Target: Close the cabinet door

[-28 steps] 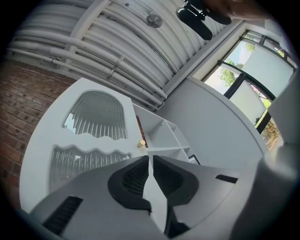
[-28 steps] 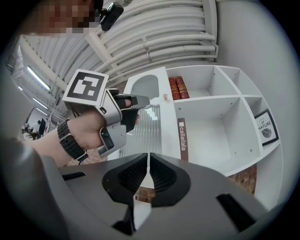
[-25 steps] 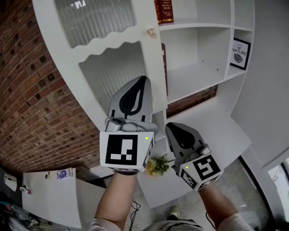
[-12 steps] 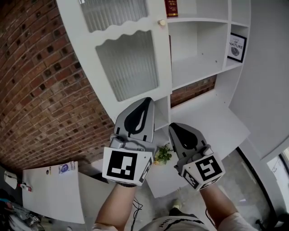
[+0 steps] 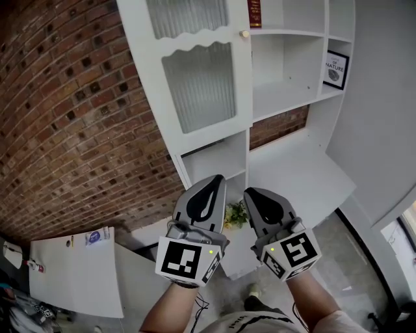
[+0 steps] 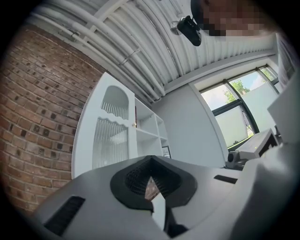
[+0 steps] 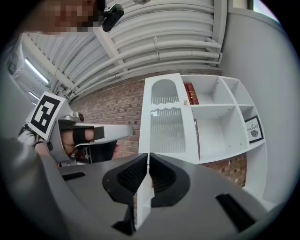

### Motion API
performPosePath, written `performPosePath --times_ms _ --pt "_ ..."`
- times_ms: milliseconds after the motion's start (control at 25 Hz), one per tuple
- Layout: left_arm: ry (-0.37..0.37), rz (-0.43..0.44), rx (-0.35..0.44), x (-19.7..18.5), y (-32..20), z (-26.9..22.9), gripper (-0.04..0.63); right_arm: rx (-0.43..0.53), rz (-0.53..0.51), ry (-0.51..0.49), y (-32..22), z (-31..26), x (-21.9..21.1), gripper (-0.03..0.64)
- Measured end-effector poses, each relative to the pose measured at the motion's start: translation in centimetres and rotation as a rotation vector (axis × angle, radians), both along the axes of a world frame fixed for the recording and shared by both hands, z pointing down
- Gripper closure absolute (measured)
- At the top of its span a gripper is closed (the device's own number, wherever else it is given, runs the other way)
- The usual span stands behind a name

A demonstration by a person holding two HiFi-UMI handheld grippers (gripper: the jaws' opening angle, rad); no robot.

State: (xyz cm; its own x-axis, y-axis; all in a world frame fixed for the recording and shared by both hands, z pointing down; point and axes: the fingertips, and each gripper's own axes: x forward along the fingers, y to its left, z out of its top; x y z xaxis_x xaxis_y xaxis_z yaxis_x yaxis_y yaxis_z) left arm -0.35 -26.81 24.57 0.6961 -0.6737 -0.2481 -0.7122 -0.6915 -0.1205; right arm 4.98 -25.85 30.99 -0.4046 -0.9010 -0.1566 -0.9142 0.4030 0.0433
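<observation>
The white cabinet door (image 5: 198, 81), with ribbed glass panels and a small round knob (image 5: 244, 33), lies flat against the cabinet front; it also shows in the left gripper view (image 6: 110, 136) and the right gripper view (image 7: 166, 117). Both grippers hang side by side well below and back from it. My left gripper (image 5: 211, 181) is shut with nothing between its jaws (image 6: 151, 178). The right gripper (image 5: 253, 193) is also shut and empty (image 7: 148, 161). Neither touches the door.
Open shelves right of the door hold red books (image 5: 254, 13) and a framed picture (image 5: 335, 69). A white desk surface (image 5: 305, 175) juts out below, with a small plant (image 5: 235, 213) near the grippers. A brick wall (image 5: 78, 130) is left, a white table (image 5: 71, 273) lower left.
Both grippers have drawn back and down, away from the door. The left one, which was up in front of the door's lower panel, now hangs far below it.
</observation>
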Motion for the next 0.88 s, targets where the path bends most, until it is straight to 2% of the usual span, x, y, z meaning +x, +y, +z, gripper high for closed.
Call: performPosePath --times_ms 400,640,880 --pt "0.009 0.017 -0.039 -3.8 5.5 2.3 0.584 -0.024 0.002 0.017 5.3 1.1 -3.8 0.598" --pt "0.003 0.058 -0.067 -4.7 8.1 3.7 0.584 -0.038 0.003 0.026 7.4 1.6 -5.6 0.598" --pt "-0.006 0.063 -0.087 -6.0 9.6 4.8 0.584 -0.054 -0.004 0.046 8.9 2.3 -7.4 0.600"
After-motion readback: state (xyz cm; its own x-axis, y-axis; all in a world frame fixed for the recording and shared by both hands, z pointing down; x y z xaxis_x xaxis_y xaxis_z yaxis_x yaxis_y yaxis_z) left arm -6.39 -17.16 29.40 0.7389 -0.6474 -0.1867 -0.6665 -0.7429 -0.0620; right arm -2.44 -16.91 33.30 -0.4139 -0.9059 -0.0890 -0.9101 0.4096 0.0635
